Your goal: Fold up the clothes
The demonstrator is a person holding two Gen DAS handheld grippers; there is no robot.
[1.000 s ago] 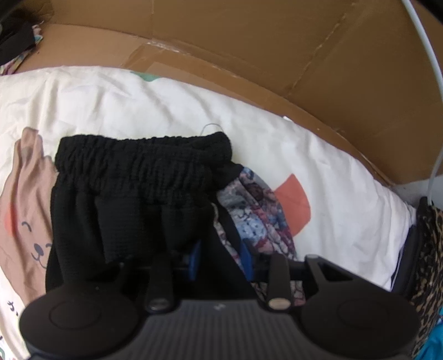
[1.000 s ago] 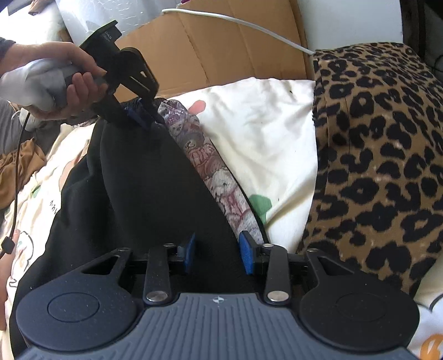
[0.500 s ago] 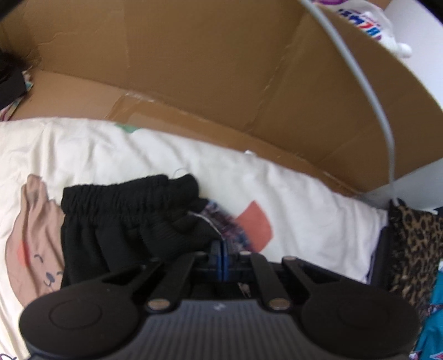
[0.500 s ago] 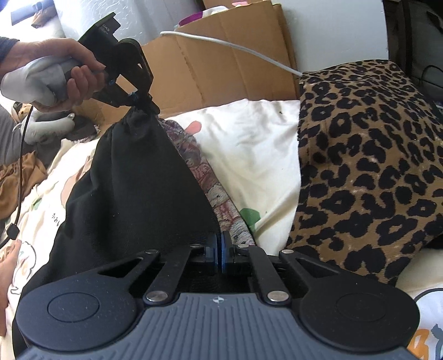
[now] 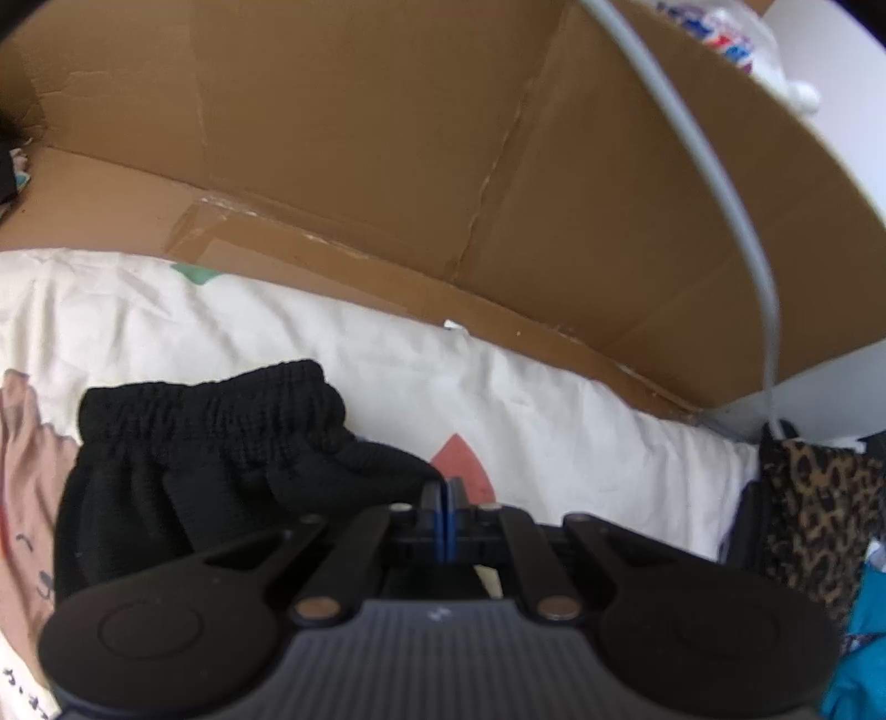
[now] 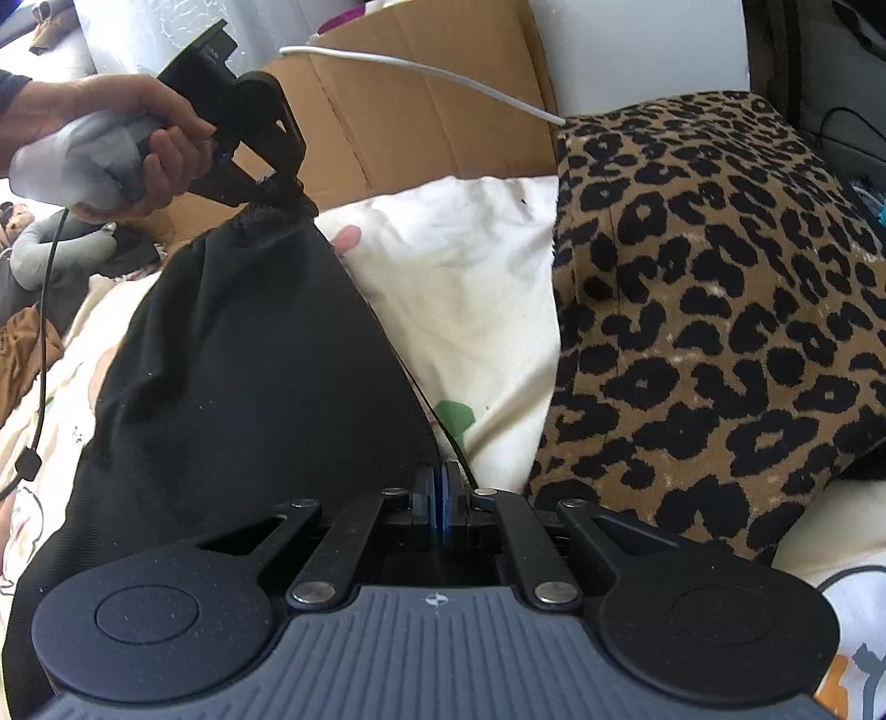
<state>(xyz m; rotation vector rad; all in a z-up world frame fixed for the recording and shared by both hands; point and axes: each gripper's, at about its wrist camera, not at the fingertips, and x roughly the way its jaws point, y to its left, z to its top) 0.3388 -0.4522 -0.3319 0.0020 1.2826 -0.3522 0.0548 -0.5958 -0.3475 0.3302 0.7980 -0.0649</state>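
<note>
Left gripper [image 5: 444,518] and right gripper [image 6: 442,512] each clamped on black garment [image 6: 249,376] edge, lifted off bed [image 5: 554,432]. Risk: thin bite, fabric slips, fold skews.

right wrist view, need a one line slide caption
Right gripper and left gripper each pinch the black garment, lifting its edge beside a leopard-print cushion.

No legible text anywhere. Package [image 5: 731,41] atop the cardboard shows blurred red-blue lettering. Sheet [image 5: 22,681] print marks unreadable.
</note>
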